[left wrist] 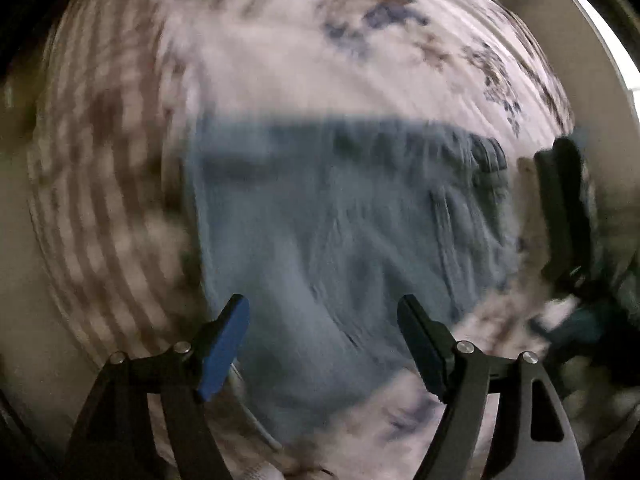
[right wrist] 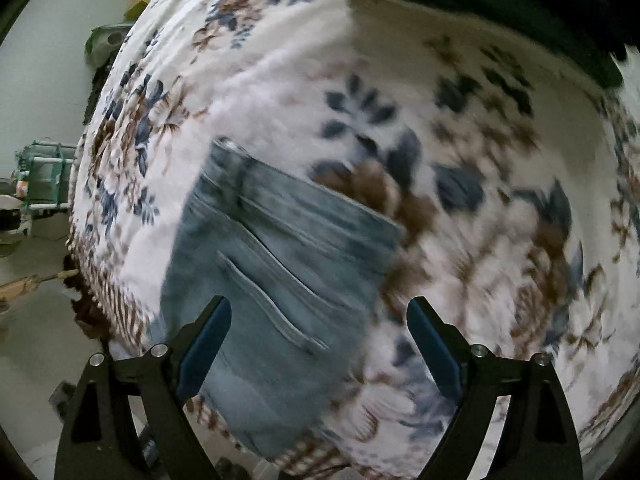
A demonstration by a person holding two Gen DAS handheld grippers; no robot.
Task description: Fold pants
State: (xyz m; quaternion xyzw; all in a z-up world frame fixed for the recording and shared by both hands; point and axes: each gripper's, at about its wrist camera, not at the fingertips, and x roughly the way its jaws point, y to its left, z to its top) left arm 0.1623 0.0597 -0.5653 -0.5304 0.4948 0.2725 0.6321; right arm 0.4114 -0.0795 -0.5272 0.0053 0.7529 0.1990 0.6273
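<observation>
Bedspread: white, printed with blue and brown flowers, spread over the bed. Dark cloth: lies at the far edge of it. Floor: pale, beside the bed. Green rack: stands near the wall.

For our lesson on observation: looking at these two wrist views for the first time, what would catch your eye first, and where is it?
The blue denim pants stand out first, lying flat on the floral bedspread at the middle of both views. Next come the open black-and-blue fingers of the left gripper and the right gripper, each above the denim and holding nothing. Both views are motion-blurred.
</observation>
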